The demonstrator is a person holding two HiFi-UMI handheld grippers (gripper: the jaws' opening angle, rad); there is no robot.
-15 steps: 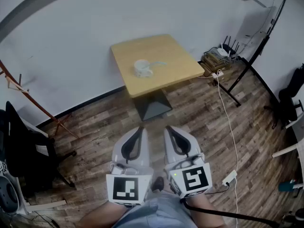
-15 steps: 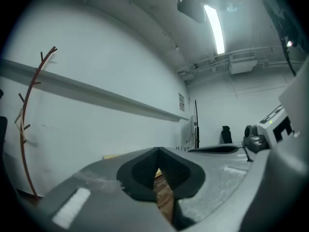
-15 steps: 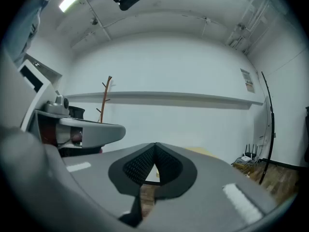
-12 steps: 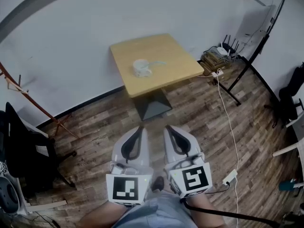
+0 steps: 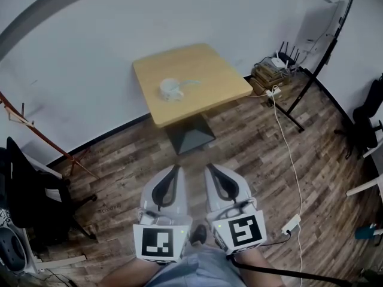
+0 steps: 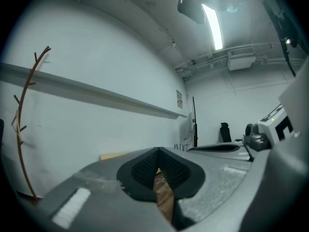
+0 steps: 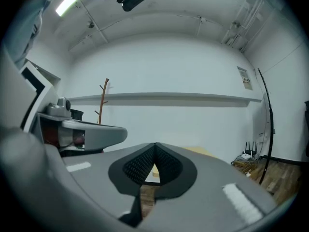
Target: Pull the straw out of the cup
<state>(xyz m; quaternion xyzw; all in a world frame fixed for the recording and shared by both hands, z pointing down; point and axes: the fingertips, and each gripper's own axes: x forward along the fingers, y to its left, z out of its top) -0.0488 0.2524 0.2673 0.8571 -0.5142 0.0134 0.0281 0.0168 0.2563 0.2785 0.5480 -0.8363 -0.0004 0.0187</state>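
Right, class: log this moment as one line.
phase: pre-reach | left tongs: shut, empty | right tongs: shut, empty | straw: in cup on table

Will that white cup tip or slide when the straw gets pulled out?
Probably slides before tipping: the cup looks squat and wide. The straw leans far sideways, so a pull may drag it across the smooth table.

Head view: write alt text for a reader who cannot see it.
A white cup with a straw sticking out stands on a wooden table by a white wall. The left hand-held gripper and right hand-held gripper, both shut and empty, point toward it from well short of the table.
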